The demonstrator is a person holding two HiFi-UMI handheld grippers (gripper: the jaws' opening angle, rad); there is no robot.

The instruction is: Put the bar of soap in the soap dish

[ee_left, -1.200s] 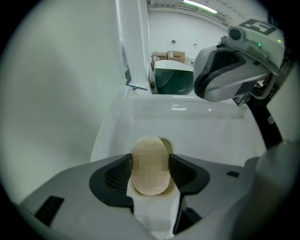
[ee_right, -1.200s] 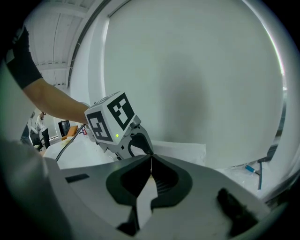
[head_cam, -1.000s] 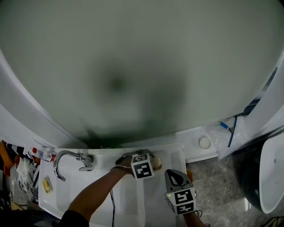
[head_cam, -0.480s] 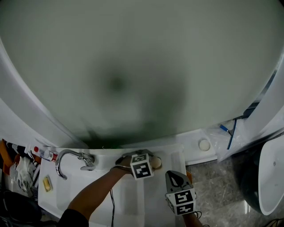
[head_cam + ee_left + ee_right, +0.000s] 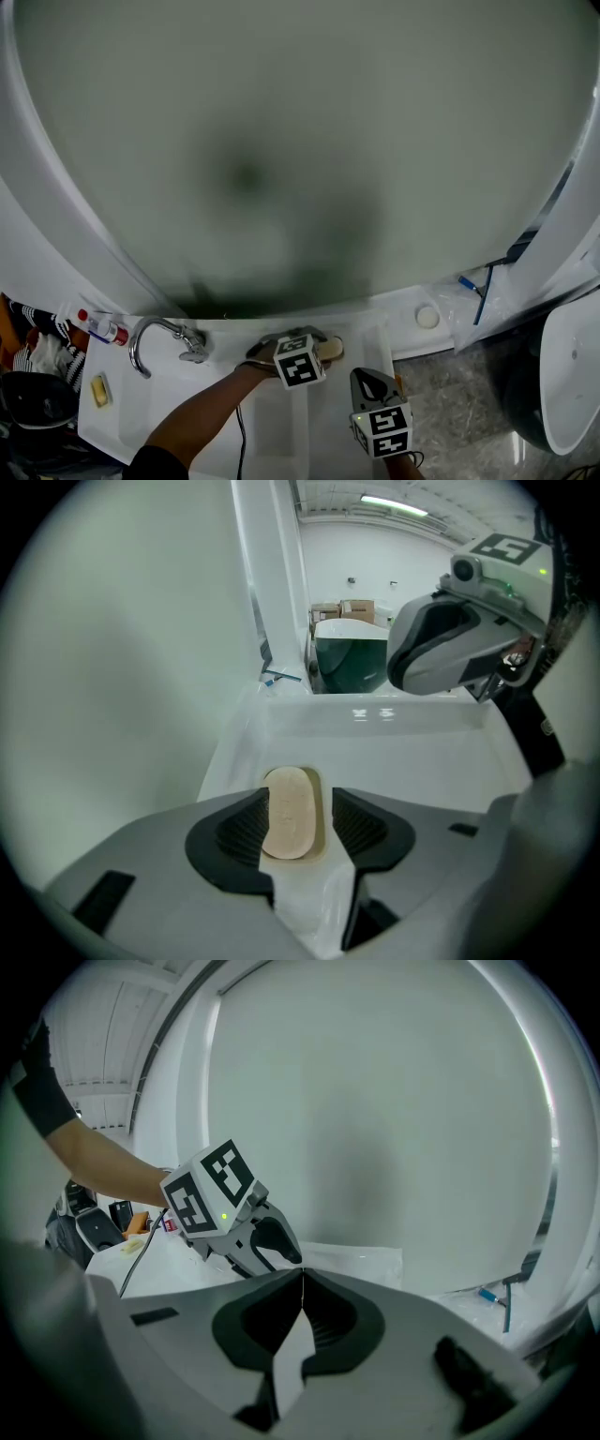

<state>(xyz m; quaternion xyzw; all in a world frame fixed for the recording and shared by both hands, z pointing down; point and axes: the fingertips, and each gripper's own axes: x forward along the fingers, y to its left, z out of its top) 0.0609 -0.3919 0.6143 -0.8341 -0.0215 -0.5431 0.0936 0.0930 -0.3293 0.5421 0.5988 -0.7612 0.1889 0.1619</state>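
The beige oval bar of soap (image 5: 289, 810) lies in a cream soap dish (image 5: 322, 799) on the white sink ledge. My left gripper (image 5: 298, 823) points steeply down over it, its jaws closing, with the soap seen between them. The left pad overlaps the soap's edge and the right pad stands clear of it. In the head view the soap (image 5: 331, 349) shows just right of the left gripper (image 5: 317, 347). My right gripper (image 5: 302, 1275) is shut and empty and hovers to the right (image 5: 375, 382).
A chrome faucet (image 5: 161, 336) stands at the left of the white sink (image 5: 216, 403). A red and white tube (image 5: 103, 329) and a yellow item (image 5: 98, 391) lie farther left. A grey wall rises behind, and a white round fitting (image 5: 427, 317) sits at the right.
The left gripper has lifted a little off the dish, and the soap stays below it. The right gripper has barely moved.
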